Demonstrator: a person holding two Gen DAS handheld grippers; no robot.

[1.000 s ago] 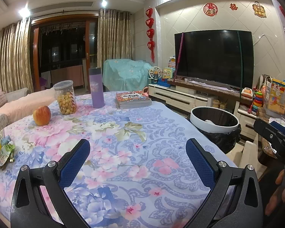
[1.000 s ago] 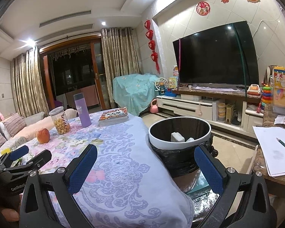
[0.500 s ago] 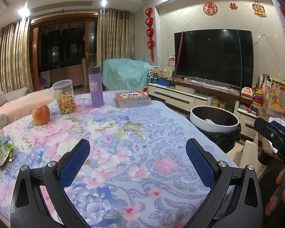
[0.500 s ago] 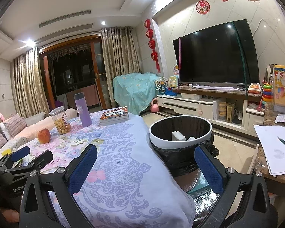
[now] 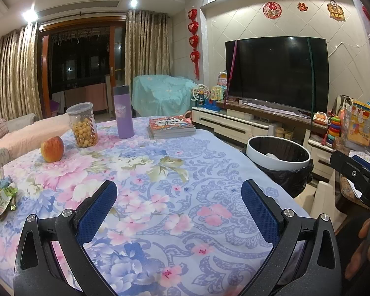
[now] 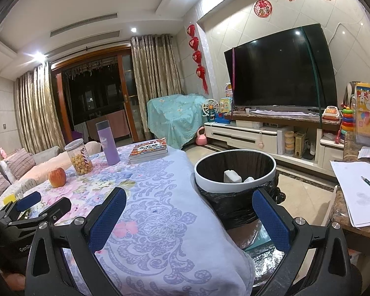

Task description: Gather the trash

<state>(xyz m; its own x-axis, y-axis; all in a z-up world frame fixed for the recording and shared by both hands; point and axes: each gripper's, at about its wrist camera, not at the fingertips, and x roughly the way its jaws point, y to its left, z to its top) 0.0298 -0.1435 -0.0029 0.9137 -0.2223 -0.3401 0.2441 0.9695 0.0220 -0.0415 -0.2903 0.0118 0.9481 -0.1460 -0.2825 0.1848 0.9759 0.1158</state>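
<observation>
Trash wrappers [image 5: 1,198] lay at the far left edge of the left view, left of the empty, wide-open left claw [image 5: 178,199]; the right claw [image 6: 188,208], also spread and empty, faced the bin [image 6: 235,186].

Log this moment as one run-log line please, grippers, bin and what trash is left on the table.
left gripper: open, empty | right gripper: open, empty | trash bin: white scraps inside | wrappers: on table's left edge, untouched

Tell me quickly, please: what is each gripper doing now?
Left gripper: open, holding nothing.
Right gripper: open, holding nothing.
</observation>
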